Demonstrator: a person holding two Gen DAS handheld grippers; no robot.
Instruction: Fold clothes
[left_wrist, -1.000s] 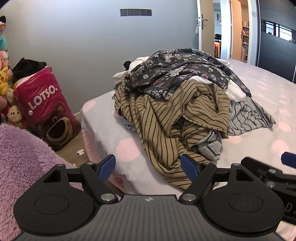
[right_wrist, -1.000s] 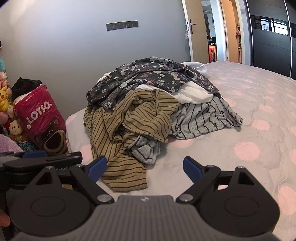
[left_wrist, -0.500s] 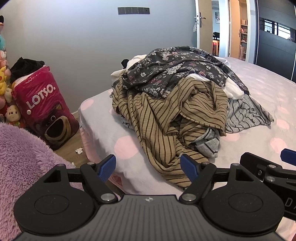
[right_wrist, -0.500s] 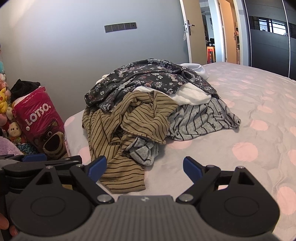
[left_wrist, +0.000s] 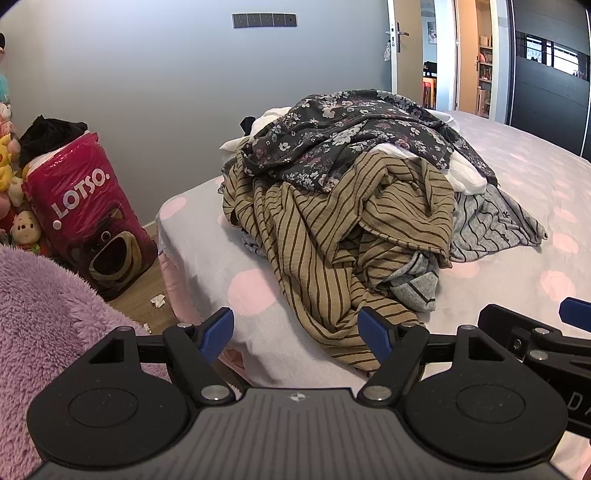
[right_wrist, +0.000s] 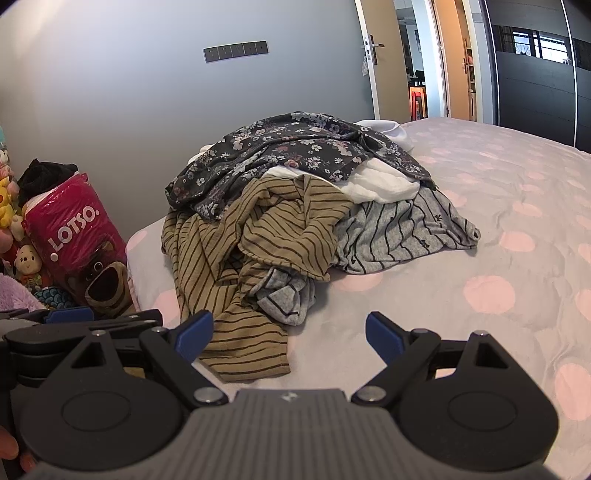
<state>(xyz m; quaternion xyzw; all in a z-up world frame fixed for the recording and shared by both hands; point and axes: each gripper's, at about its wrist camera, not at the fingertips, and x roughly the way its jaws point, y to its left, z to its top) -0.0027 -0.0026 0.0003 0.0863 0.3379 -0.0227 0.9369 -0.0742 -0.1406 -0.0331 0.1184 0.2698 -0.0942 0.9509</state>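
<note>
Grey wall (left_wrist: 147, 74) closes the far side of the bedroom, with a dark switch strip (left_wrist: 264, 20) high on it and an open doorway (left_wrist: 443, 59) at the far right. Below lies a bed (right_wrist: 498, 206) under a pale cover with pink dots.

On the bed's far left corner sits the clothes pile (left_wrist: 354, 184), unfolded. A dark floral garment (left_wrist: 343, 133) lies on top, a white piece (right_wrist: 380, 184) shows under it, a tan striped garment (left_wrist: 325, 236) spills toward the near edge, and a grey striped garment (right_wrist: 399, 229) spreads to the right.

The left gripper (left_wrist: 295, 328) hangs near the bed's near left corner, its 2 blue-tipped fingers (left_wrist: 218, 328) spread wide and holding nothing, short of the tan hem. The right gripper (right_wrist: 290, 332) is likewise wide open and empty, just above the cover, its left fingertip beside the tan hem.

Only the left wrist view shows a fluffy purple fabric (left_wrist: 44, 314) at near left, the wooden floor (left_wrist: 144, 295) with scraps of white paper (left_wrist: 158, 300), and the right gripper's tip at far right. Only the right wrist view shows the wide bare stretch of cover to the right and the left gripper's body at near left.

Beside the bed stands a pink bag marked LOTSO (left_wrist: 85, 214), with dark cloth (left_wrist: 48, 129) poking from its top. Plush toys (left_wrist: 14, 206) crowd to its left.
</note>
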